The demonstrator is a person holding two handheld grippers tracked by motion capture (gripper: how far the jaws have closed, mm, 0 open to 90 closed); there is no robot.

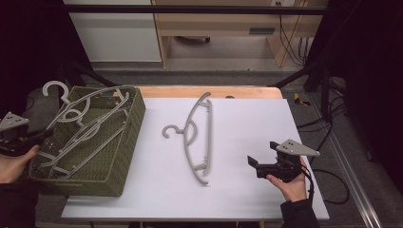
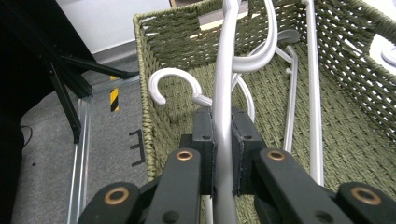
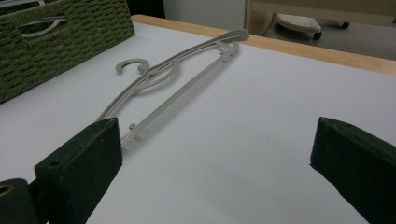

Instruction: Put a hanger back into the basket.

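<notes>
Left gripper (image 2: 223,154), partly cut off at the left edge of the high view, clamps the grey hanger (image 2: 223,93) over the woven basket (image 1: 126,156) at the table's left; which basket hanger this is cannot be told from above. Right gripper (image 1: 259,164), jaws wide, rests on the white tabletop (image 1: 247,118) near a lone hanger (image 1: 199,137). Dark room; pale cabinets stand far behind.

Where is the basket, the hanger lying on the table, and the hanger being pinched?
basket (image 1: 124,156), high view, on its right woven wall.
hanger on the table (image 1: 188,151), high view, on its curved arm.
pinched hanger (image 2: 223,100), left gripper view, on the bar above the jaws.
</notes>
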